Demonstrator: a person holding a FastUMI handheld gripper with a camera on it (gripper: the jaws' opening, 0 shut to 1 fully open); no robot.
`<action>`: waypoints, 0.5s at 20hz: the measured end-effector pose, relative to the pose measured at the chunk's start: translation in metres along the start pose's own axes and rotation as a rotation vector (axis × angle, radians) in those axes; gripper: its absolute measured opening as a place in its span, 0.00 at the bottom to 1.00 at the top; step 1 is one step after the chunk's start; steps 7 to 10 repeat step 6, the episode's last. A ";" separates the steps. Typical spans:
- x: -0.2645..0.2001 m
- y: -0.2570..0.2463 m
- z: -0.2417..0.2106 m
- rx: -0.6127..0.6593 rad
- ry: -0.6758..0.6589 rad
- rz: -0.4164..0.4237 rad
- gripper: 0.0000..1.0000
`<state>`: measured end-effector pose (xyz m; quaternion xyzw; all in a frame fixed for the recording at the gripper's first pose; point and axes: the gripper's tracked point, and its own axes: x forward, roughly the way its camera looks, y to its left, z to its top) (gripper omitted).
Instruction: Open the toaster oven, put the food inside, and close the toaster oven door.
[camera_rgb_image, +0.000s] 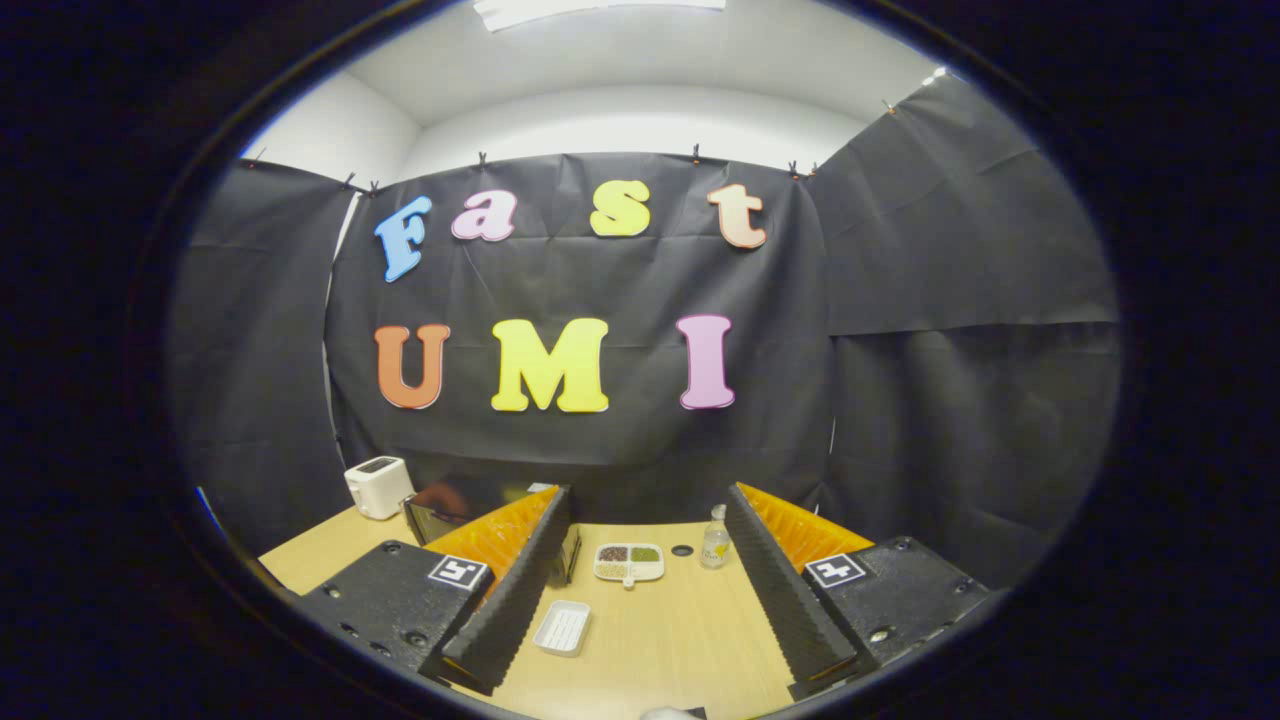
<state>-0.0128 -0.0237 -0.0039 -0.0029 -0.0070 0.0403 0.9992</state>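
Matt wooden table (640, 640), ribbed fingers (770, 580)

Black cloth (600, 460) hangs clipped along its top edge as the booth's far and side walls. Above it, a white wall (620, 125) meets a white ceiling with a bright light panel (590, 8). A light wooden table (660, 630) stands below.

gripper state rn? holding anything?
Gripper: open, fingers spread wide, holding nothing; the white tray lies on the table between them, untouched.
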 end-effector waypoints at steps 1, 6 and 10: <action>-0.002 -0.002 -0.001 0.000 -0.001 0.001 1.00; 0.000 -0.003 -0.004 0.014 0.000 0.015 1.00; 0.000 -0.003 -0.004 0.014 0.000 0.015 1.00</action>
